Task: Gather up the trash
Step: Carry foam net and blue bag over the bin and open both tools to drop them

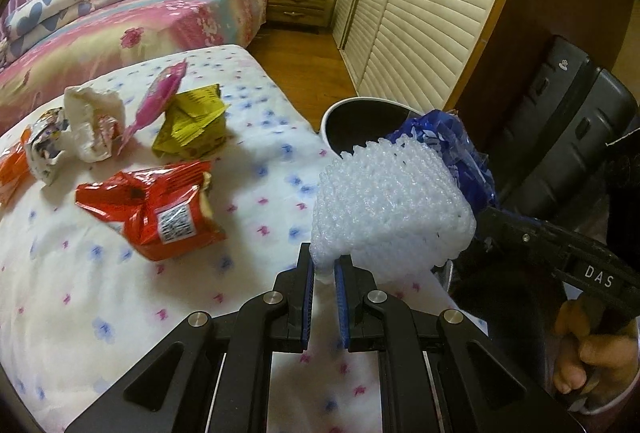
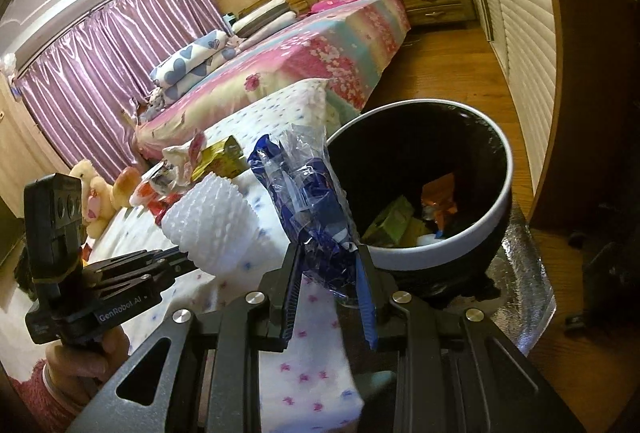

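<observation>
My left gripper is shut on a corner of a white foam net sleeve, held up over the edge of the white flowered sheet. The same foam sleeve shows in the right wrist view, gripped by the left tool. My right gripper is shut on a crumpled blue and clear plastic wrapper, which stands just left of the black trash bin. In the left wrist view the blue wrapper sits behind the foam, in front of the bin. The bin holds several wrappers.
On the sheet lie a red snack bag, a yellow-green packet, a pink wrapper, a crumpled white bag and an orange packet. A dark suitcase stands right of the bin. Wood floor lies beyond.
</observation>
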Available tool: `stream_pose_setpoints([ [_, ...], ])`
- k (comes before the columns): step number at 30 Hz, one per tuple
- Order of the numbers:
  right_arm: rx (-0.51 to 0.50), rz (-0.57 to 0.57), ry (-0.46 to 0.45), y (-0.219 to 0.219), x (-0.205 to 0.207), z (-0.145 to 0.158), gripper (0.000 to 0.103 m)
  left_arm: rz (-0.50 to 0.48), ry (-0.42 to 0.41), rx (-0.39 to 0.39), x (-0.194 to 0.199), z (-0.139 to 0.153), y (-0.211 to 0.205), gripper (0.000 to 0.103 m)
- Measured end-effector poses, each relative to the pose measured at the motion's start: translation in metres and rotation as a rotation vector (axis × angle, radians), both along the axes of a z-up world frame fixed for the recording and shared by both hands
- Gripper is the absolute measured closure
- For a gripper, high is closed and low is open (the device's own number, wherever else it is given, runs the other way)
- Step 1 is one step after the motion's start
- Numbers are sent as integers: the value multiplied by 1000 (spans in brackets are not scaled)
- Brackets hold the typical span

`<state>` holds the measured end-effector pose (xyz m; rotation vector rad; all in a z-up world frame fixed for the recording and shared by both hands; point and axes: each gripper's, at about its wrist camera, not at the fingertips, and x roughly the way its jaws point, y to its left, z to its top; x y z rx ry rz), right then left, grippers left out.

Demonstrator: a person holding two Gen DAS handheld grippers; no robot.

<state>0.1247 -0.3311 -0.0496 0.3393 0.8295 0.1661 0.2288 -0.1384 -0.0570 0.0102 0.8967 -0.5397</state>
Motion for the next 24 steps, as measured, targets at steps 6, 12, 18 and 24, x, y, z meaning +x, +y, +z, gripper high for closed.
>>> stream_pose_setpoints([
  [6, -1, -26, 4, -11, 3, -1, 77, 0, 8, 4, 9, -2, -12, 94],
  [12, -4, -47, 10, -17, 4, -3, 77, -8, 4, 10, 16, -1, -23, 94],
  [18, -5, -62, 12, -24, 7, -3, 77, -23, -4, 25, 24, 1, -36, 94],
  [24, -18, -76, 15, -33, 15, -2, 77, -41, -12, 43, 34, 0, -49, 94],
])
